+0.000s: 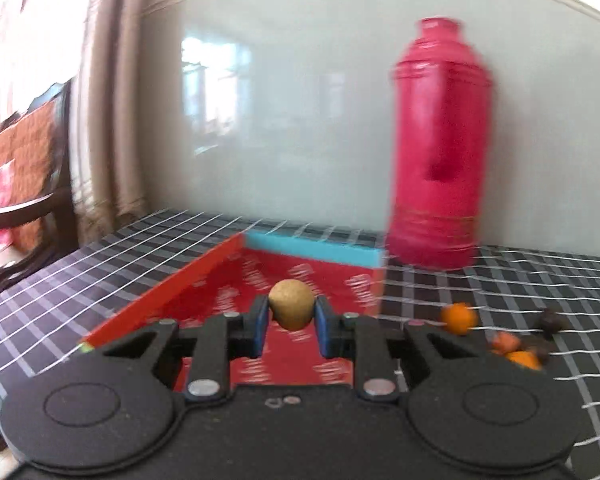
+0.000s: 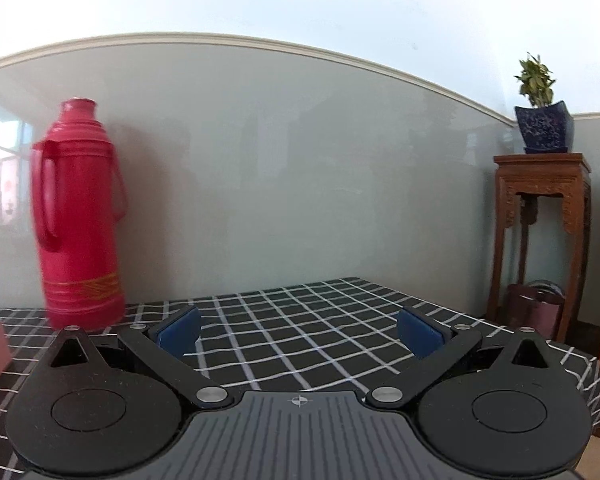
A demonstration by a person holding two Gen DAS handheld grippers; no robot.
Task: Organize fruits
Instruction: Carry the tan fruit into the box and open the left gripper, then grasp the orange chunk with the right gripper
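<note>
My left gripper (image 1: 291, 312) pinches a brown fruit (image 1: 291, 304) over the red box (image 1: 204, 276), so I'd lower it before releasing, while my right gripper (image 2: 299, 334) waits, fingers spread.

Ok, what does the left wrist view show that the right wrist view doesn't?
Only the left wrist view shows the left gripper shut on a tan round fruit above the red box, the loose fruits on the cloth, and the chair. Only the right wrist view shows the open, empty right gripper, the potted plant and its wooden stand. Both show the red thermos and the checked tablecloth.
</note>
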